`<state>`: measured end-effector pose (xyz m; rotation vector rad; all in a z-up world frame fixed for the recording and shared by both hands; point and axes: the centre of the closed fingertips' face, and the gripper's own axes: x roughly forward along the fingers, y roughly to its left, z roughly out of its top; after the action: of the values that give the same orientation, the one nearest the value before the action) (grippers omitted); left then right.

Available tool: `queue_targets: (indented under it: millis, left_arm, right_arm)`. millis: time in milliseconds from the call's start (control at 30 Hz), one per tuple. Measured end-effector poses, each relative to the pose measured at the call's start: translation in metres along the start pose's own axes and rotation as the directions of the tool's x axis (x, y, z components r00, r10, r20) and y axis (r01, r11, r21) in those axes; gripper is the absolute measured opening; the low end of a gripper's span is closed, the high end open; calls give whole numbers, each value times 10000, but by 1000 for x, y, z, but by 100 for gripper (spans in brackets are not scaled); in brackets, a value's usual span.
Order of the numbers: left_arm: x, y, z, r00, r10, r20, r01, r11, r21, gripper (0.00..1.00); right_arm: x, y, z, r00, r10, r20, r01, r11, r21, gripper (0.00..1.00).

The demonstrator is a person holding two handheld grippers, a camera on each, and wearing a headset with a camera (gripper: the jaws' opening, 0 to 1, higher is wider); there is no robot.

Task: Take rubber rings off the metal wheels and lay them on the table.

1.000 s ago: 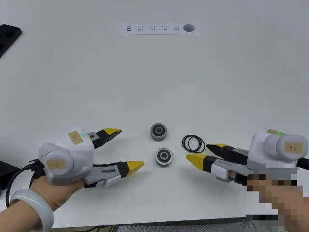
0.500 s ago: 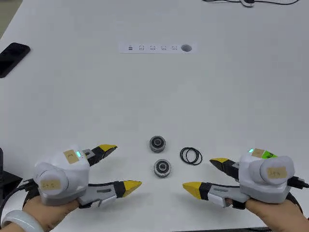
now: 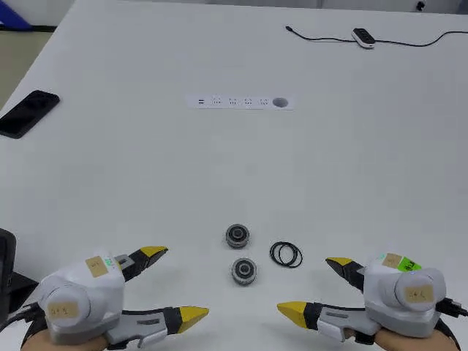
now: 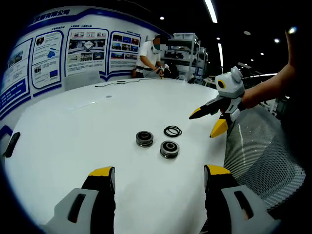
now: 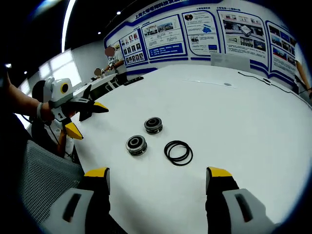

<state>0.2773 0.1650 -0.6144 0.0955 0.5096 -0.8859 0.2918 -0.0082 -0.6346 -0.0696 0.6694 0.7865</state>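
Two small metal wheels lie flat on the white table, one (image 3: 237,235) farther from me and one (image 3: 244,270) nearer. To their right rest two black rubber rings (image 3: 286,254), overlapping each other. My left gripper (image 3: 175,285) is open at the lower left, its yellow tips well apart and nothing between them. My right gripper (image 3: 316,287) is open at the lower right, also with nothing held. The left gripper view has the wheels (image 4: 145,138) (image 4: 169,148) and rings (image 4: 172,130) ahead of its jaws; the right gripper view has the wheels (image 5: 153,125) (image 5: 136,145) and rings (image 5: 178,152).
A white power strip (image 3: 239,102) lies mid-table. A black phone (image 3: 28,113) sits at the left edge, and a cable with a small remote (image 3: 363,37) at the far right. A dark object (image 3: 6,267) is at the lower left. A person (image 4: 149,54) stands beyond the table.
Both grippers have drawn back toward me, away from the wheels and rings, staying open. The head camera has tilted up, so more of the far table shows.
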Motion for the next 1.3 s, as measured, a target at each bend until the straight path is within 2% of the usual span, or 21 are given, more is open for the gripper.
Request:
queue_targets:
  millis: [200, 267, 467, 567, 867, 1300]
  left_arm:
    - [-1, -2, -1, 9998, 121, 152, -117, 9996, -269, 79]
    - [-1, -3, -1, 9998, 126, 182, -120, 9994, -328, 81]
    - [-1, -6, 1, 9996, 170, 245, -161, 9992, -370, 85]
    - [-2, -7, 0, 9995, 208, 222, -200, 9992, -357, 86]
    - [-8, -9, -2, 9990, 369, 265, -358, 9986, -388, 89]
    - [-9, -9, -3, 9989, 438, 168, -430, 9981, -442, 90]
  right_arm:
    - [-3, 3, -9, 10000, 31, -85, -34, 9995, -310, 88]
    - [-5, 2, -8, 10000, -50, 67, 53, 9993, -371, 91]
    - [-6, 3, -9, 9996, -43, 271, 47, 9999, -146, 96]
    - [-7, 6, -6, 9988, -19, 493, 28, 9998, -187, 96]
    - [-6, 10, -3, 9983, 22, 587, -2, 9994, -346, 99]
    - [-3, 12, -5, 9988, 83, 485, -68, 9995, -299, 97]
